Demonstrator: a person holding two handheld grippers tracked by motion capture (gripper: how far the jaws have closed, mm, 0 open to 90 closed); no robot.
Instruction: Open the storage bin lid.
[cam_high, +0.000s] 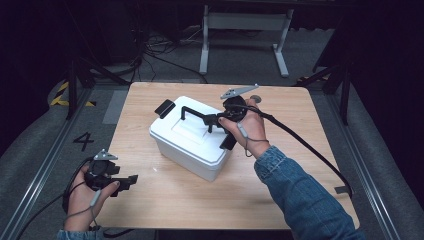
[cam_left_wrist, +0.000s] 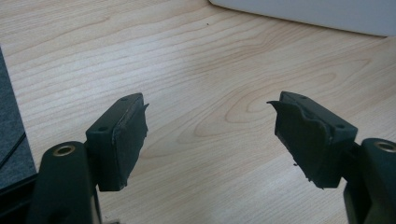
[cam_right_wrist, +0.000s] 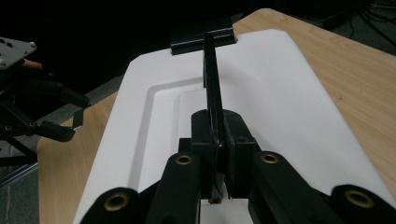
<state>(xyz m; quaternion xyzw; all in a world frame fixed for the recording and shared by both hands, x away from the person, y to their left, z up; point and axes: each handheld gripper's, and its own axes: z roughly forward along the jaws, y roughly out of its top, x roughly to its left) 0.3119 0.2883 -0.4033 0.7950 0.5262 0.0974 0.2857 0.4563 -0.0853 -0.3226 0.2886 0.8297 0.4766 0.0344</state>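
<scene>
A white lidded box (cam_high: 192, 145) stands mid-table, turned at an angle. A thin black handle (cam_high: 195, 112) arches over its lid. My right gripper (cam_high: 212, 122) is shut on the near end of that handle (cam_right_wrist: 212, 79), and the jaws clamp the bar just above the white lid (cam_right_wrist: 280, 93). A black latch (cam_right_wrist: 201, 35) sits at the lid's far end. My left gripper (cam_high: 131, 180) hovers at the table's front left corner, apart from the box. It is open, with bare wood between its jaws (cam_left_wrist: 210, 135). A corner of the box (cam_left_wrist: 327, 14) shows beyond them.
The wooden table (cam_high: 300, 190) has free room in front of and to the right of the box. The right gripper's black cable (cam_high: 310, 147) trails over the table's right side. A small round object (cam_high: 255, 98) lies near the back edge. A grey metal frame (cam_high: 245, 30) stands on the floor behind.
</scene>
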